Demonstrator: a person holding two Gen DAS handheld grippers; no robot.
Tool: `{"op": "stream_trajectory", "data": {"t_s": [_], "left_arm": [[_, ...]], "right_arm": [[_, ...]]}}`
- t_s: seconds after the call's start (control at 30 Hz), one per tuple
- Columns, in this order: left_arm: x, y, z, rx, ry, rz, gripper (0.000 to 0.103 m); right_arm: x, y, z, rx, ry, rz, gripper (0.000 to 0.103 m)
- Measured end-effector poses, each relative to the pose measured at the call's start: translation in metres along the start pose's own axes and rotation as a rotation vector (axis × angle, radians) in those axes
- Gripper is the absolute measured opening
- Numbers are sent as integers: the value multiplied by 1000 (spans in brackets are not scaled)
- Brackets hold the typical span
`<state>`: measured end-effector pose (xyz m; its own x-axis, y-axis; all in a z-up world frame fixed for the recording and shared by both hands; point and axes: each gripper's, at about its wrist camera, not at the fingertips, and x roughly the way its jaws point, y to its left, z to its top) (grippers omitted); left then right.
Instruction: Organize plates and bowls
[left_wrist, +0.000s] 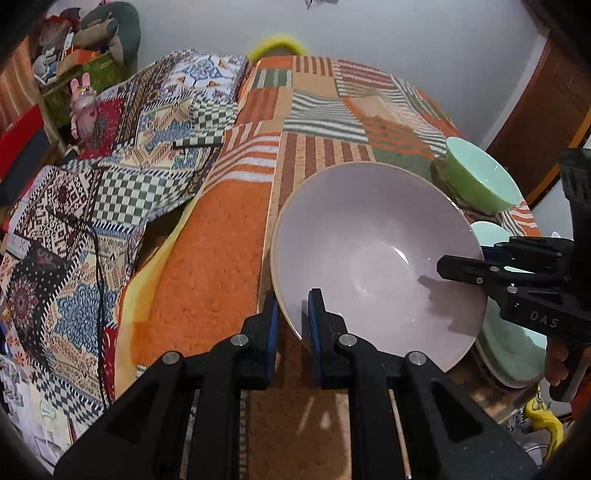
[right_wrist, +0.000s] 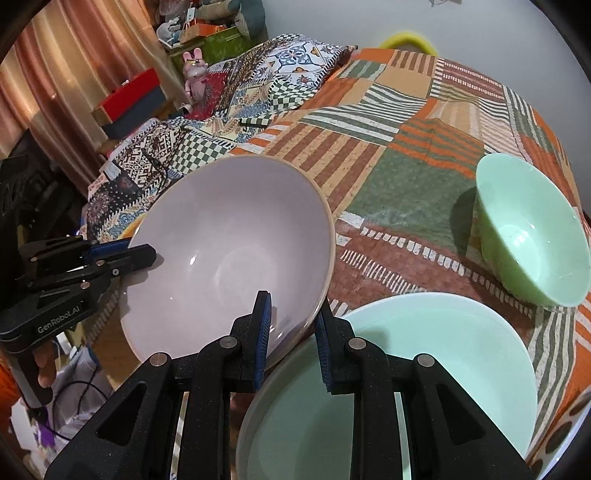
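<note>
A large pale pink bowl (left_wrist: 373, 258) is being held tilted above the patchwork-covered desk (left_wrist: 325, 110), gripped at opposite rims: the left gripper (left_wrist: 291, 317) and the right gripper (right_wrist: 291, 332) are each closing narrowly spread fingers (right_wrist: 263, 325) around its edge. A mint plate (right_wrist: 424, 369) is lying just beneath, a green bowl (right_wrist: 532, 236) nearby.

Bench under an orange, green and tan patchwork cloth (right_wrist: 406, 122), small green bowl (right_wrist: 532, 229) standing on the cloth, pale mint plate (right_wrist: 424, 369) lying near that bowl toward the camera, folded patterned quilt (right_wrist: 207, 122) on the cloth's far left
</note>
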<state>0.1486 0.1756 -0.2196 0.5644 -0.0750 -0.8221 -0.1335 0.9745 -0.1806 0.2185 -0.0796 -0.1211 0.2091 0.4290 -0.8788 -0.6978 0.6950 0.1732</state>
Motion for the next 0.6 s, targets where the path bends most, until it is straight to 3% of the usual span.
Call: {"op": "stream_trajectory", "data": {"t_s": [0.23, 0.47, 0.6], "left_arm": [[3, 4, -6, -5, -13, -34, 15], [0, 7, -9, -25, -23, -19, 34], [-8, 12, -9, -33, -36, -4, 37]], "right_arm": [[4, 6, 3, -44, 6, -38, 24], [3, 6, 5, -48, -4, -74, 29], [-4, 1, 4, -25, -16, -61, 29]]}}
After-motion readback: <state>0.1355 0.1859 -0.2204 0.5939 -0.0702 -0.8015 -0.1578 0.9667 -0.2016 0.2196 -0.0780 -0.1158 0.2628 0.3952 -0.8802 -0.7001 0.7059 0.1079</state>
